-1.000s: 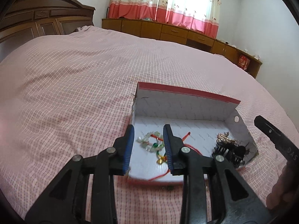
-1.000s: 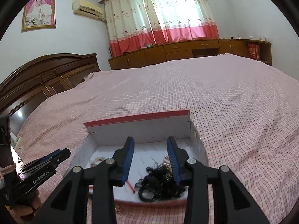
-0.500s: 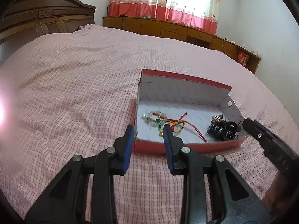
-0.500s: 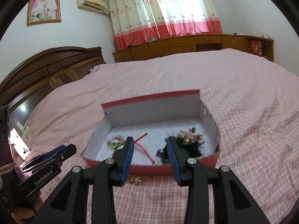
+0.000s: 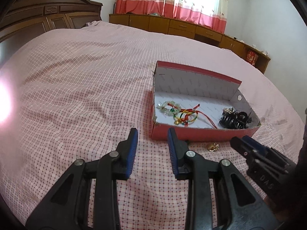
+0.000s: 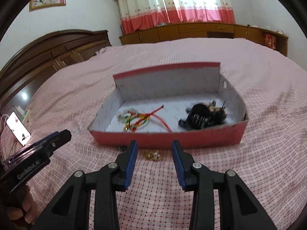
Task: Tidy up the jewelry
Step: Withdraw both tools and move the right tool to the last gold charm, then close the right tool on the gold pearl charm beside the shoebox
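From my left wrist view the left gripper (image 5: pixel 152 134) gapes empty near the red box (image 5: pixel 203 133), its long axis running left-right on the bedspread (image 5: pixel 76 95), while my right view shows the right gripper (image 6: pixel 154 147) spread wide over a gold trinket (image 6: pixel 152 155) just outside the box's near wall.

The left hand-held gripper (image 5: pixel 152 132) was held low and pointed forward, its two blue-padded fingers (image 5: pixel 133 143) apart with nothing between them. The right hand-held gripper (image 6: pixel 154 145) was in the same pose, its fingers (image 6: pixel 177 157) also spread and empty. The two were side by side, near each other.
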### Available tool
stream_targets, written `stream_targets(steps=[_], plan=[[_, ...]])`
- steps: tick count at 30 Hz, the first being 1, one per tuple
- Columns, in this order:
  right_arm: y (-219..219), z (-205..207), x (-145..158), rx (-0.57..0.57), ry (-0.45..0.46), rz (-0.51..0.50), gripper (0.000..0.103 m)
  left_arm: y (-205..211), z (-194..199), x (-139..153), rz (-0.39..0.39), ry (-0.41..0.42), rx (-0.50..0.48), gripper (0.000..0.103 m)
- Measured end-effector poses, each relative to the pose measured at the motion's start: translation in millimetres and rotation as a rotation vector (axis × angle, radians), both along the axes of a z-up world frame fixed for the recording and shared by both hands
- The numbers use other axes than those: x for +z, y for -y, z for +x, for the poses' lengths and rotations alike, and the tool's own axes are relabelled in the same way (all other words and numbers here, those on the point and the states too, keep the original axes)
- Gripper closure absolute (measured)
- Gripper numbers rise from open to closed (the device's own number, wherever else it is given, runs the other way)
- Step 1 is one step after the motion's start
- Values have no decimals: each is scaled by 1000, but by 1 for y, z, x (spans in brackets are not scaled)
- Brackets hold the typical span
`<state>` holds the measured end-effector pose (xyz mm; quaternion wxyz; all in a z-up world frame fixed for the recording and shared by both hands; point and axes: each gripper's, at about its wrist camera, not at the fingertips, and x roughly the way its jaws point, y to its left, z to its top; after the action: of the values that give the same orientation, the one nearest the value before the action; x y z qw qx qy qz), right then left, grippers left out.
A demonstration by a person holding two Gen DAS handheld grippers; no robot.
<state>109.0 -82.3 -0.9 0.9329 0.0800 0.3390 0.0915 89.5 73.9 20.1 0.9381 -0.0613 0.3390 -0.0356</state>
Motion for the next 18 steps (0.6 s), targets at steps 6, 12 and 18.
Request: stream_targets(steps=[6,12,18], plan=[[-12,13,-21,30,-72,-19,63,-3,1,-8,-3,-16,3,80],[-20,26,-37,21,-106,-74,63,-8,3,-16,-16,-33,3,80],[-24,37,-46,21,-133,-97,63,-12,8,-24,-30,-56,12,80]])
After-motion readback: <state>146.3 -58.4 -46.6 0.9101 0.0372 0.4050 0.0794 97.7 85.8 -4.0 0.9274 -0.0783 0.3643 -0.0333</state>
